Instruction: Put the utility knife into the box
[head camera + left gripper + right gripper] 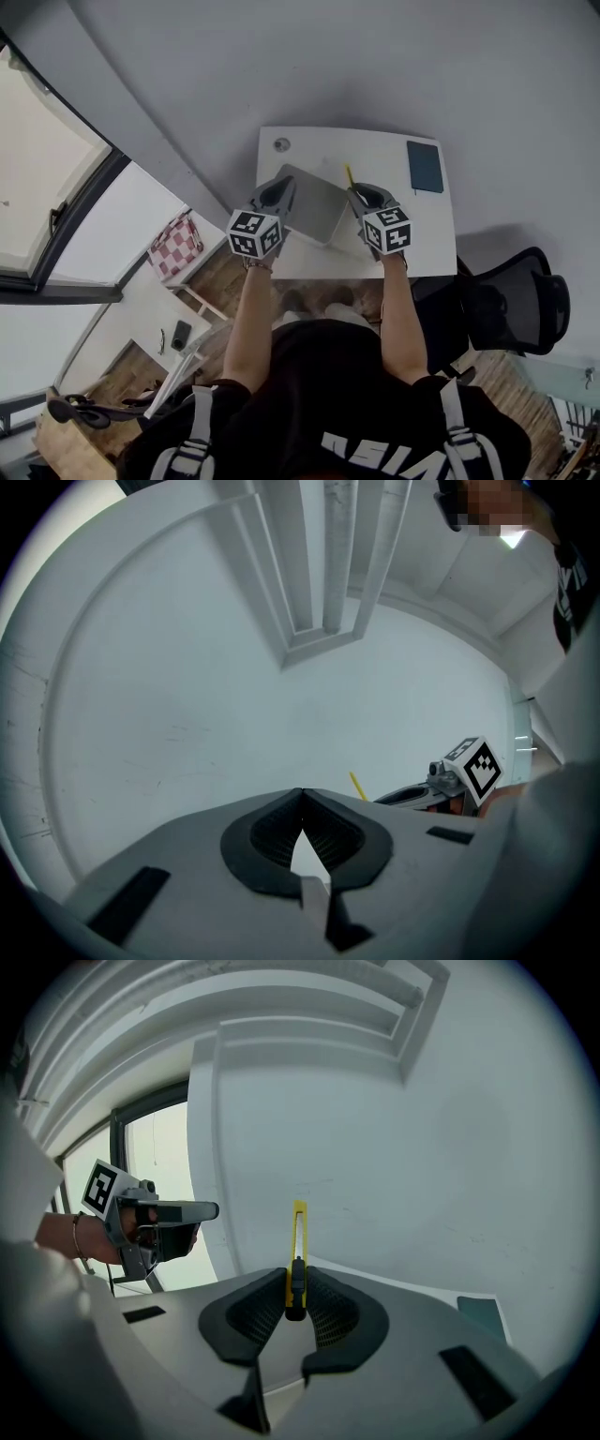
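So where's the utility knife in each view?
Head view: the utility knife is at centre, a yellow sliver sticking out of the right tool.
Left gripper view: lower right of centre, at the right tool's tip.
Right gripper view: centre, upright, clamped between the jaws.
Shared landmark: the right tool, which holds it in all three.

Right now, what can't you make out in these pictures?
Inside of the box: head view shows only a grey face; open or closed unclear.
Whether the left gripper touches the box: head view, its body covers the contact.
Blade of the utility knife: right gripper view, too thin to tell.
Round thing on the table: head view, too small.
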Motion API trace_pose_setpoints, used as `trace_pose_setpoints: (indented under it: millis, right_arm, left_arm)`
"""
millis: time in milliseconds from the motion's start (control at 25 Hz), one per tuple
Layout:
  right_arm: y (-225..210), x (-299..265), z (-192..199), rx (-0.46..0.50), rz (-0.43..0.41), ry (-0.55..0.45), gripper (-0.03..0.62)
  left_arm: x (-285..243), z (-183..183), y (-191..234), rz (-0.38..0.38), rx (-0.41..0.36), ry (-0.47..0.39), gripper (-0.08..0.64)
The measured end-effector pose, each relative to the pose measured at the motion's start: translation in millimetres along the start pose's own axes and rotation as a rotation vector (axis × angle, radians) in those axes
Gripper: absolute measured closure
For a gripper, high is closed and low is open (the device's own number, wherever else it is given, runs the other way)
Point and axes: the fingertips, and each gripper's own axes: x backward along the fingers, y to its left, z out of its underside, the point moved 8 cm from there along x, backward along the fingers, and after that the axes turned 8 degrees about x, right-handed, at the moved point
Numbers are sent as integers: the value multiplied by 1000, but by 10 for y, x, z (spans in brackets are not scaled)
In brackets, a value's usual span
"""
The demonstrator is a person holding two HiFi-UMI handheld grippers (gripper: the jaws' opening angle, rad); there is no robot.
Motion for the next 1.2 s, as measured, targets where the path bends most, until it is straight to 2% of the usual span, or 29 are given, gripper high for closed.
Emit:
trace_pose_setpoints:
  millis: [240,760,1200]
  right_arm:
    - [-154,12,-30,5,-33,-26,511]
    - [-624,111,153,-49,-65,-65,511]
    - [-838,189,356,-71,-81,-44,511]
  left_arm:
    - [-91,-11,-132,-25,-8,3,535]
    - [-450,-9,-465,-65,-44,23,535]
    - [-755,116,-688,-47,-50,45,535]
